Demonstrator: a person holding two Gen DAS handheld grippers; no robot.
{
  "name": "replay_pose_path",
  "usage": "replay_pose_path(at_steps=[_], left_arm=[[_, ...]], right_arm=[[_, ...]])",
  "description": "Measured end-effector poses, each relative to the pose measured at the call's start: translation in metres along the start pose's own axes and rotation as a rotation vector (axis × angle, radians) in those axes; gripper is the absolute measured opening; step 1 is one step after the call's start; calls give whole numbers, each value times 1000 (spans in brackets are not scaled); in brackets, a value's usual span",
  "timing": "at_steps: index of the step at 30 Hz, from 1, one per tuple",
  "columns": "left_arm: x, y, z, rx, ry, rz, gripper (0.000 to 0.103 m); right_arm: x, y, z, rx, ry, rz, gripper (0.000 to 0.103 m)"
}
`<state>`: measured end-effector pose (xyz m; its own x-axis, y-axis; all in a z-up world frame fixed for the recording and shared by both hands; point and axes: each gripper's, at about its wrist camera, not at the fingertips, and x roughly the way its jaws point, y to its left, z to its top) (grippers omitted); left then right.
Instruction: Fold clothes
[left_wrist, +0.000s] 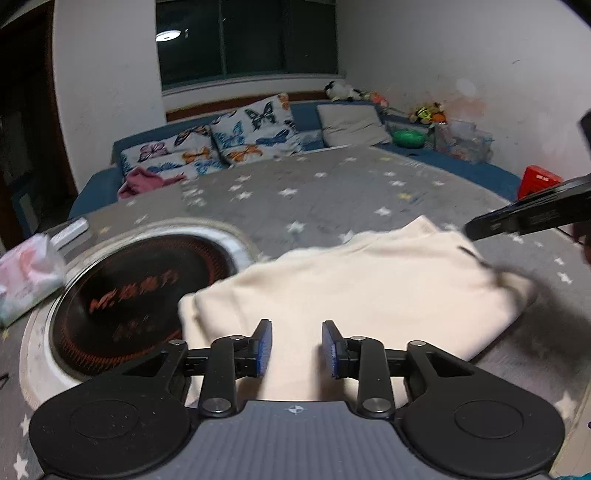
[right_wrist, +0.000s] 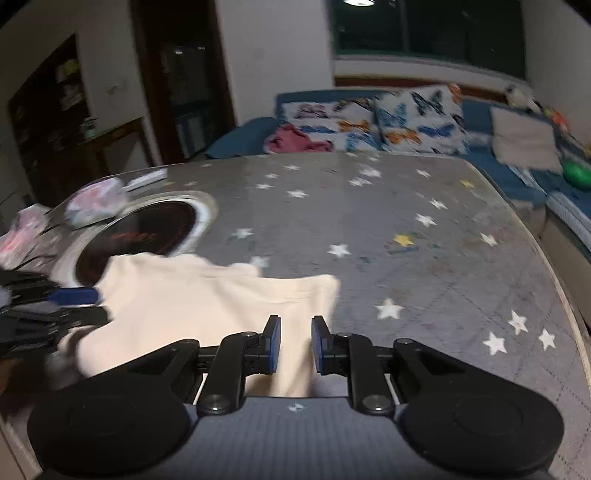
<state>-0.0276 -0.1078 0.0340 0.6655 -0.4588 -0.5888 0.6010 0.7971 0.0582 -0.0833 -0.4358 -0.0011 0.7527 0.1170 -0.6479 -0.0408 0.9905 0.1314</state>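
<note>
A folded cream garment (left_wrist: 369, 280) lies on the grey star-print table cover (left_wrist: 332, 206), its left edge over the rim of a round black cooktop (left_wrist: 129, 295). My left gripper (left_wrist: 296, 328) hovers above the garment's near edge, open, with the fabric flat below the gap. My right gripper (right_wrist: 296, 325) is at the garment's (right_wrist: 207, 302) right edge with its blue pads close together and cream fabric filling the narrow gap. From the left wrist view the right gripper (left_wrist: 476, 227) reaches in from the right. The left gripper's blue pad (right_wrist: 74, 297) shows at the garment's left side.
A tissue pack (left_wrist: 26, 273) and a white remote (left_wrist: 72, 229) sit left of the cooktop. A blue sofa holds butterfly cushions (left_wrist: 240, 136) and a pink garment (left_wrist: 142, 181) behind the table. A red box (left_wrist: 539, 181) stands at the right. The table's curved edge (right_wrist: 554, 266) runs along the right.
</note>
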Motion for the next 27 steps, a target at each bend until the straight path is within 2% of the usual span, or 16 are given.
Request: replay_pose_path(at_steps=[3, 5, 6, 12, 18, 22, 27], left_arm=[[5, -15, 9, 28, -10, -44, 35], [10, -27, 14, 50, -12, -75, 35], [13, -33, 16, 59, -14, -90, 35], [26, -72, 29, 127, -36, -192, 35], [39, -106, 27, 188, -30, -286, 33], [44, -120, 22, 193, -20, -320, 32], [43, -116, 20, 169, -26, -318, 35]], right_arm=[[14, -6, -2, 25, 27, 20, 15], [19, -6, -2, 21, 37, 34, 6], [20, -2, -2, 7, 35, 33, 5], [20, 1, 7, -19, 25, 37, 4], [21, -1, 10, -24, 30, 46, 4], [24, -4, 9, -21, 41, 41, 4], [28, -7, 8, -19, 58, 22, 4]])
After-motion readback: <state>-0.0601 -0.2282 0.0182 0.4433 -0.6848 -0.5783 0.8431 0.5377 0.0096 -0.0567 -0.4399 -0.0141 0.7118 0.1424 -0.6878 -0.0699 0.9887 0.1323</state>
